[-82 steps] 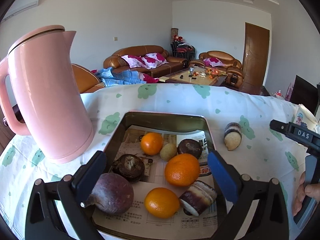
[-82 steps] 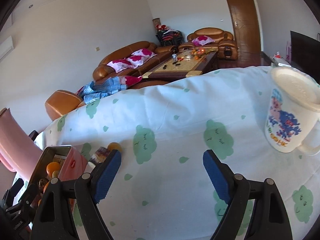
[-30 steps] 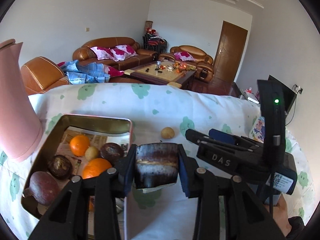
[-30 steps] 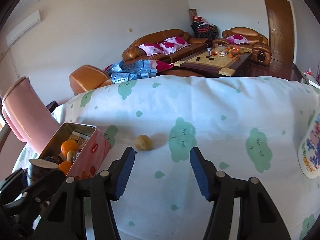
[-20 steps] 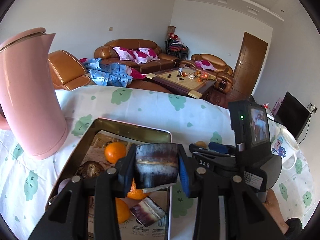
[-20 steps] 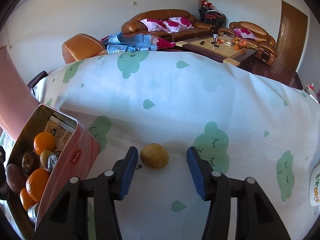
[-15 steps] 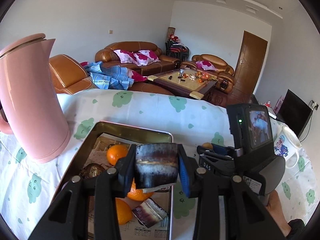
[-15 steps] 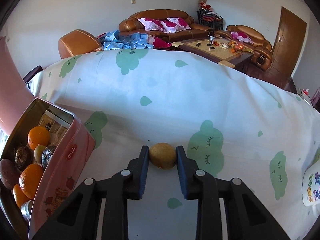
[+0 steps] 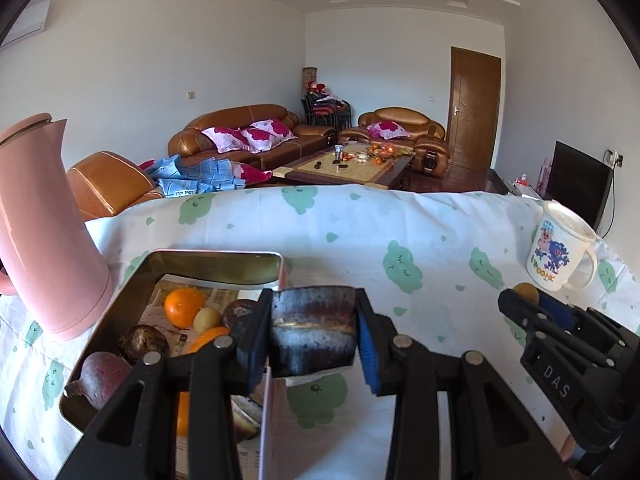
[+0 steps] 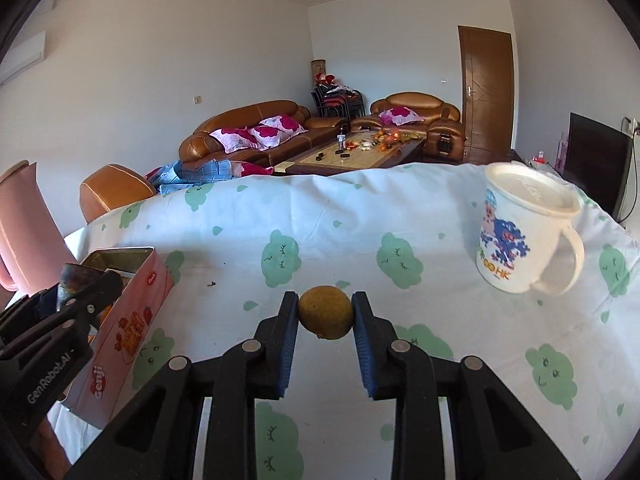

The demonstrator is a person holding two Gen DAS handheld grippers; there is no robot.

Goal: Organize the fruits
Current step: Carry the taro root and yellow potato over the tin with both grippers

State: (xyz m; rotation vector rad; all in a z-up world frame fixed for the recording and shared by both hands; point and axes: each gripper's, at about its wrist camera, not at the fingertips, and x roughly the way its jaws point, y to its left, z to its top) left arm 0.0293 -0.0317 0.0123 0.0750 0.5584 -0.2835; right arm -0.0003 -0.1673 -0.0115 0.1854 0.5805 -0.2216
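My left gripper [image 9: 314, 338] is shut on a dark brown cut chunk of fruit [image 9: 313, 332] and holds it above the right edge of the pink tin [image 9: 218, 260]. The tin holds oranges [image 9: 184, 306], a small yellow fruit [image 9: 207, 320], dark round fruits [image 9: 142, 344] and a reddish one [image 9: 102, 376] on newspaper. My right gripper [image 10: 325, 318] is shut on a small yellow-brown round fruit [image 10: 325, 317], lifted above the tablecloth. The right gripper also shows in the left wrist view [image 9: 532, 304], right of the tin. The left gripper shows in the right wrist view [image 10: 76, 284], over the tin [image 10: 128, 320].
A pink kettle [image 9: 44, 232] stands left of the tin. A white lidded mug [image 10: 524, 232] stands at the right of the table. The table has a white cloth with green cloud prints [image 10: 400, 216]. Sofas and a coffee table are behind.
My right gripper closed on the yellow-brown fruit and lifted it, moving right toward the mug. My left gripper keeps the dark chunk and has shifted to the tin's right edge.
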